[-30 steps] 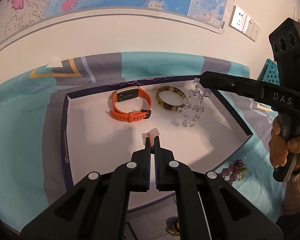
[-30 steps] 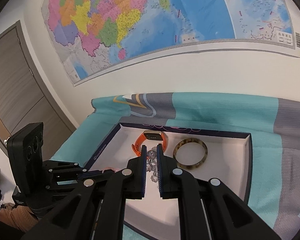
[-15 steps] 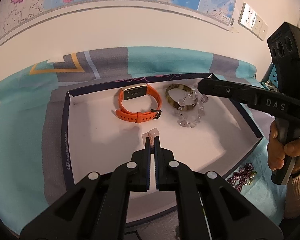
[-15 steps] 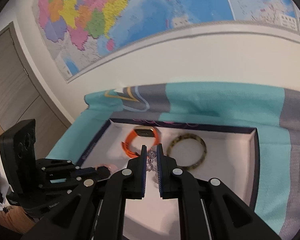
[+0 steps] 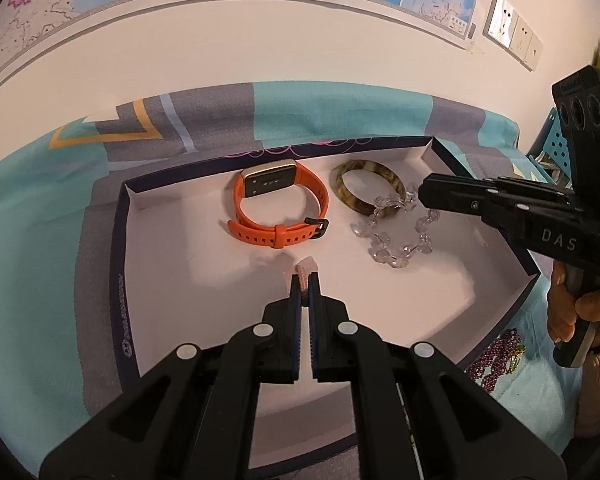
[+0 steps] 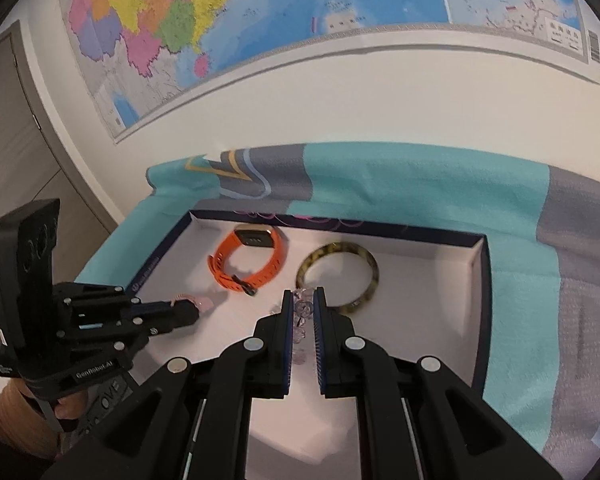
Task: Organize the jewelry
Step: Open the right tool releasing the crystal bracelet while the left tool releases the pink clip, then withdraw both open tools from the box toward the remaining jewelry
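Note:
A shallow white box (image 5: 128, 264) with a dark rim lies on the patterned cloth. Inside it sit an orange watch (image 5: 278, 212) and a tortoiseshell bangle (image 5: 368, 190). My left gripper (image 5: 305, 276) is shut on a small pink beaded piece (image 5: 305, 270) over the box floor, below the watch. The clear crystal bracelet (image 5: 396, 236) lies mostly on the box floor beside the bangle, one end still pinched in my right gripper (image 6: 303, 294), which is shut on the bracelet (image 6: 302, 308). In the right wrist view the left gripper (image 6: 194, 312) comes in from the left with the pink piece (image 6: 202, 302).
A purple beaded item (image 5: 498, 354) lies on the cloth outside the box's right corner. A person's hand (image 5: 584, 308) holds the right gripper's handle. The wall with a map (image 6: 300, 20) stands behind the table. A door (image 6: 16, 152) is at far left.
The right gripper has come down with the crystal bracelet, which hung in the air and now lies mostly on the box floor by the bangle. The left gripper sank slightly over the box.

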`<state>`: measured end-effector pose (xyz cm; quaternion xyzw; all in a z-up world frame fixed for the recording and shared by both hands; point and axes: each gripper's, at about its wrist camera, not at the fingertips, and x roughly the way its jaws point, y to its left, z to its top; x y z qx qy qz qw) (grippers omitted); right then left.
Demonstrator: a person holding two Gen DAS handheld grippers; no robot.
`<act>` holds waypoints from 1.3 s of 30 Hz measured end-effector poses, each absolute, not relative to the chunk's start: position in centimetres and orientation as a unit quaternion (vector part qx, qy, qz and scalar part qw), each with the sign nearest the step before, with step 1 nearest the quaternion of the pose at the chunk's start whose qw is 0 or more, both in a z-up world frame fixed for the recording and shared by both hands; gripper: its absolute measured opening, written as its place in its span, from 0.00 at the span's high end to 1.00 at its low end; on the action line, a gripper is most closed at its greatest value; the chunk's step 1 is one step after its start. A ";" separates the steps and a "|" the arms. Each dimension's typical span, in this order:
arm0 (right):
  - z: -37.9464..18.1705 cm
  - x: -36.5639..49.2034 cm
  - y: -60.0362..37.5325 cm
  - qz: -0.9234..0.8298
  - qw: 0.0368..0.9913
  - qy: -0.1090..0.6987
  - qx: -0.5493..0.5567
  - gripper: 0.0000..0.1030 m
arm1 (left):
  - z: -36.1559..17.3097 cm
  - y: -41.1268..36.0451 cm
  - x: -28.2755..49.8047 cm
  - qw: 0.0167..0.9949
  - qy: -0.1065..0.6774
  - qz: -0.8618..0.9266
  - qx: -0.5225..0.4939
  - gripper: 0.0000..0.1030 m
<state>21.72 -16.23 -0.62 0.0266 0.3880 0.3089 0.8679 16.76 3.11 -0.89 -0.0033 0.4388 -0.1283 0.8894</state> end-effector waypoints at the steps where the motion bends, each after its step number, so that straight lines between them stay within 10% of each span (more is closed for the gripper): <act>1: -0.8 21.7 -16.4 0.307 0.867 0.391 0.027 0.92 | -1.0 3.2 16.9 0.888 0.441 -0.129 -0.005 0.96; 18: -2.8 22.7 -17.4 0.278 0.864 0.417 0.034 0.87 | -1.5 3.2 18.4 0.885 0.448 -0.126 -0.018 0.94; 25: -2.1 22.3 -17.9 0.266 0.873 0.407 0.033 0.73 | -0.8 3.8 17.5 0.894 0.433 -0.111 -0.020 0.71; 39: 1.0 17.2 -19.3 0.290 0.886 0.363 0.014 0.56 | 2.3 4.7 11.6 0.921 0.376 -0.099 -0.019 0.59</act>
